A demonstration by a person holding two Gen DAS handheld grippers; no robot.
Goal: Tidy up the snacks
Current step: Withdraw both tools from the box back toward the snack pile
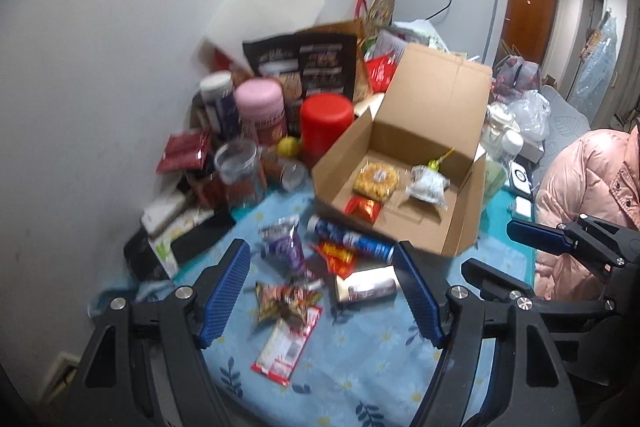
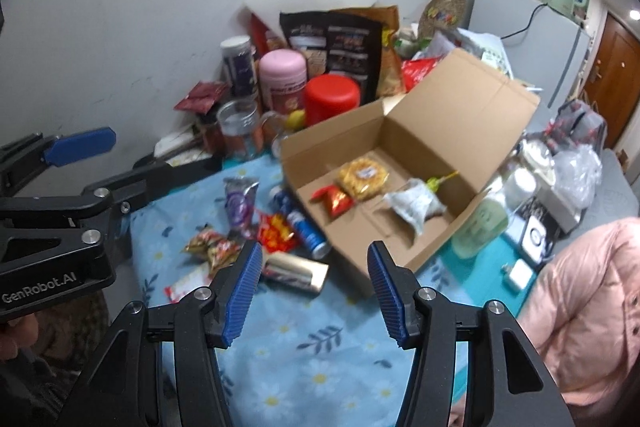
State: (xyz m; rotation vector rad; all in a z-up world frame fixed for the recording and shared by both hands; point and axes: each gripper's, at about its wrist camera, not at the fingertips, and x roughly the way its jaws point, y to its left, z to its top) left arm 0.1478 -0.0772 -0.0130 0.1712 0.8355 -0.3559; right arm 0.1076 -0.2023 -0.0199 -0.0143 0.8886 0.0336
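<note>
An open cardboard box (image 1: 460,227) (image 2: 360,267) stands on the blue flowered tablecloth. In it lie a yellow snack pack (image 1: 376,179) (image 2: 363,174), a red packet (image 1: 362,209) (image 2: 335,199) and a white packet (image 1: 428,185) (image 2: 414,209). Loose snacks lie in front of the box: a purple pouch (image 1: 282,243) (image 2: 239,207), a blue tube (image 1: 352,239) (image 2: 306,227), a red-yellow packet (image 1: 336,257) (image 2: 276,233), a silver-gold pack (image 1: 366,287) (image 2: 294,271), a brown wrapped snack (image 1: 286,301) (image 2: 212,247) and a red-white sachet (image 1: 286,347). My left gripper (image 1: 322,293) is open above them. My right gripper (image 2: 314,291) is open before the box.
Jars, a red canister (image 1: 326,125) (image 2: 332,99), a pink-lidded jar (image 1: 262,107) and bags crowd the wall behind. A person in a pink jacket (image 1: 592,195) (image 2: 584,327) sits at the right. A green cup (image 2: 480,227) and small devices stand right of the box.
</note>
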